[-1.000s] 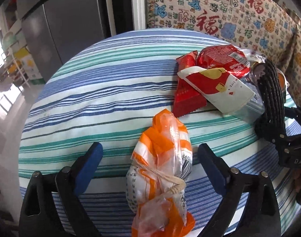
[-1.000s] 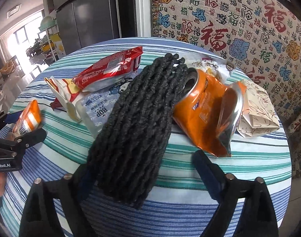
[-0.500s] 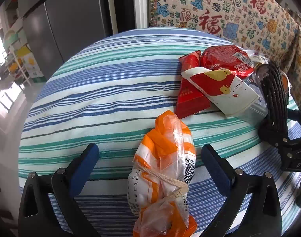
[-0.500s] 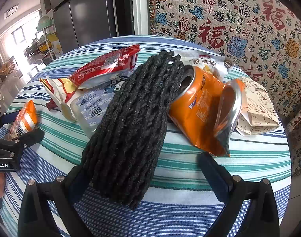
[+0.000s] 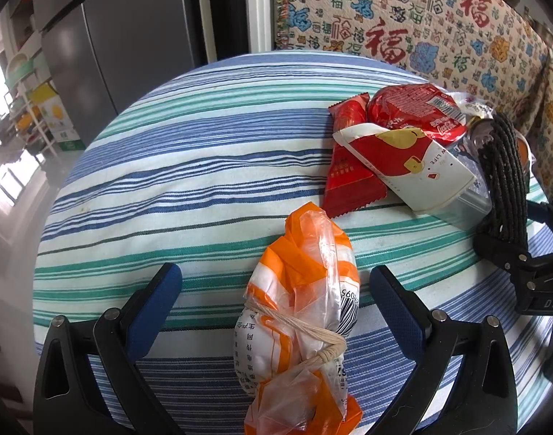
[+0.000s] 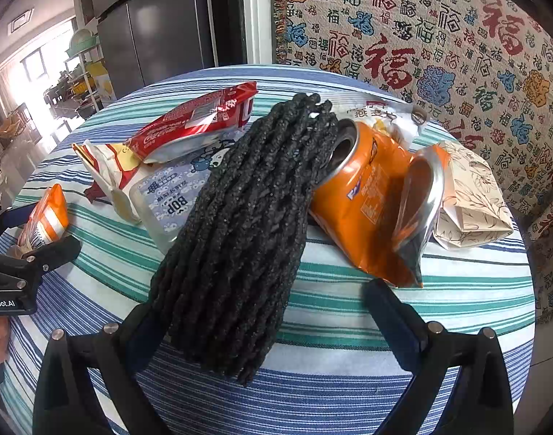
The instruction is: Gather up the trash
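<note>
Since the earlier frames both tools have drawn back slightly toward the near edge of the worktop [image 5: 203, 166], so the items ahead of them sit a little further up each view; no item on the striped cloth has shifted. The left tool [image 5: 276, 301] stands wide open, holding nothing, with its blue pads on either side of the orange-and-white plastic bag [image 5: 305, 311] and clear of it on both sides. That bag, tied with pale string, lies near the near edge of the worktop, and its long axis runs straight away from the left tool, in line with the fingers. This alignment is the governing relation: a plain closure across the narrow waist should secure the bag without rotation. The right tool [image 6: 265, 322] is likewise wide open and empty. The black braided bundle [image 6: 247, 224] lies lengthwise between its fingers, offset toward the left finger, whose pad is hidden behind the near end of the bundle; contact there cannot be confirmed. The far end of the bundle leans on the crushed orange can [image 6: 370, 195]. Beside the can rests a folded patterned paper packet [image 6: 472, 203], toward the right edge. The red wrappers [image 5: 414, 108] and the red-and-white carton [image 5: 403, 159] lie well beyond the bag, nearer the right tool than the left. Judged from position, each tool is nearest the item directly before it.
</note>
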